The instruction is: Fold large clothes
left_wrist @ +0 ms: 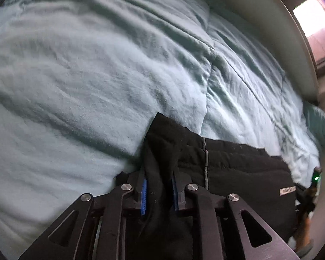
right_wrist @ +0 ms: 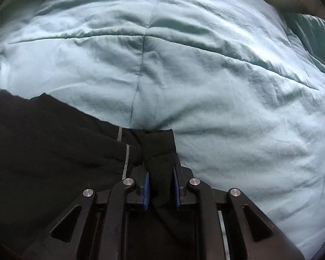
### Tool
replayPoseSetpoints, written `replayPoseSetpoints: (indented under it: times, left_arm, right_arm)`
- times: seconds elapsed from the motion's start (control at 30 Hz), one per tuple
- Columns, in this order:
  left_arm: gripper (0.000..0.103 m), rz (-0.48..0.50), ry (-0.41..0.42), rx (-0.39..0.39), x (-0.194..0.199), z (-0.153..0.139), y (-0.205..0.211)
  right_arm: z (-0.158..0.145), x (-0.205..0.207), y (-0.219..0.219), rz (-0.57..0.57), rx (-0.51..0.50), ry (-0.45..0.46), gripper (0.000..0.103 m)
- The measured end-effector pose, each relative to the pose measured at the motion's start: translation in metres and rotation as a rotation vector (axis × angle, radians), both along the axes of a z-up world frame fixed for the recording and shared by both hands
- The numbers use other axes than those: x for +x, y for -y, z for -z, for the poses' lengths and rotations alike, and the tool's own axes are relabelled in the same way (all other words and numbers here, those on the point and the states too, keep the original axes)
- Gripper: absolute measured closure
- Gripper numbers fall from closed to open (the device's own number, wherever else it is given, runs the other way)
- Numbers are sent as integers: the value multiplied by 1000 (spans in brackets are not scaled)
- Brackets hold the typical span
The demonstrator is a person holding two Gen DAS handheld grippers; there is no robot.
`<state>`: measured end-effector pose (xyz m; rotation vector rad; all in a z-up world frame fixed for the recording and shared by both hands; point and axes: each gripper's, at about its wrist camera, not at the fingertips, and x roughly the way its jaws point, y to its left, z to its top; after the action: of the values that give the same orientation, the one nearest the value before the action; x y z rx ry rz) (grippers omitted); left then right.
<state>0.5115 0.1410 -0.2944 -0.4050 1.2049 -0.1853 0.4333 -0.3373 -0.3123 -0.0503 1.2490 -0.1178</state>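
Observation:
A black padded garment (left_wrist: 238, 164) with a grey zipper line and a small white logo hangs between my two grippers above a pale teal bed. My left gripper (left_wrist: 159, 184) is shut on a bunched corner of the garment; the cloth sticks up between its blue pads (left_wrist: 143, 191). In the right wrist view the same garment (right_wrist: 54, 143) spreads to the left. My right gripper (right_wrist: 161, 186) is shut on another bunched corner of it. The garment's lower part is hidden below both grippers.
The pale teal quilted comforter (left_wrist: 86, 75) covers the bed and fills both views (right_wrist: 205, 75). A pale headboard or bed frame (left_wrist: 270, 32) curves along the upper right of the left wrist view. A darker teal pillow (right_wrist: 314, 36) lies at the right edge.

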Motion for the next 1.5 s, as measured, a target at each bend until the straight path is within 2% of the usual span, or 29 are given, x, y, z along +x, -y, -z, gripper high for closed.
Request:
replayPoseSetpoints:
  times: [0.13,0.2,0.23,0.33,0.47,0.57,0.63,0.7,0.77,0.87,0.93,0.97,1.07,1.13,1.2,1.3,1.4,1.5]
  left_arm:
    - [76,-26,-38,-152,0,-3,-26]
    - [73,-63,-48,-253,-6,-12,-47]
    - [73,-73,-39,-274,-11,-18,-56]
    - [72,-98,13,-222,-31,-45,-76]
    - [73,-119,76,-136,-64,-80,-91]
    - [73,-45,139,-51,-94,-112,-73]
    - [72,32,180,-16,-126,-127,-40]
    - [71,101,207,-17,-157,-134,-9]
    - [65,148,216,-6,-183,-130,27]
    - [64,200,210,22,-207,-113,74]
    - [64,222,197,46,-214,-96,99]
    - [64,232,183,59,-215,-87,107]
    - [64,233,143,161,-210,-54,131]
    - [65,211,84,164,-199,-34,132]
    - [65,199,59,154,-191,-25,131]
    - [64,216,63,180,-188,-26,135]
    - [64,225,64,157,-189,-39,131]
    - [64,230,143,104,-186,-71,128]
  right_arm:
    - [-9,0,20,43,101,-6,70]
    - [-22,-9,39,93,169,16,53]
    - [-29,-16,46,117,190,33,50]
    - [-58,-43,60,156,268,98,49]
    - [-92,-91,50,155,302,166,46]
    - [-111,-129,15,84,345,187,35]
    - [-112,-146,-13,25,346,185,35]
    - [-108,-164,-46,-33,335,171,35]
    - [-99,-174,-70,-52,332,153,35]
    - [-84,-183,-91,-46,348,131,35]
    - [-75,-187,-102,-48,322,132,35]
    - [-70,-187,-107,-55,289,131,35]
    - [-47,-181,-116,-68,248,99,35]
    - [-32,-175,-117,-73,246,64,34]
    - [-18,-170,-118,-68,251,44,34]
    - [-12,-164,-117,-66,255,28,34]
    - [-26,-162,-115,-78,265,12,34]
    - [-59,-156,-109,-95,306,105,34]
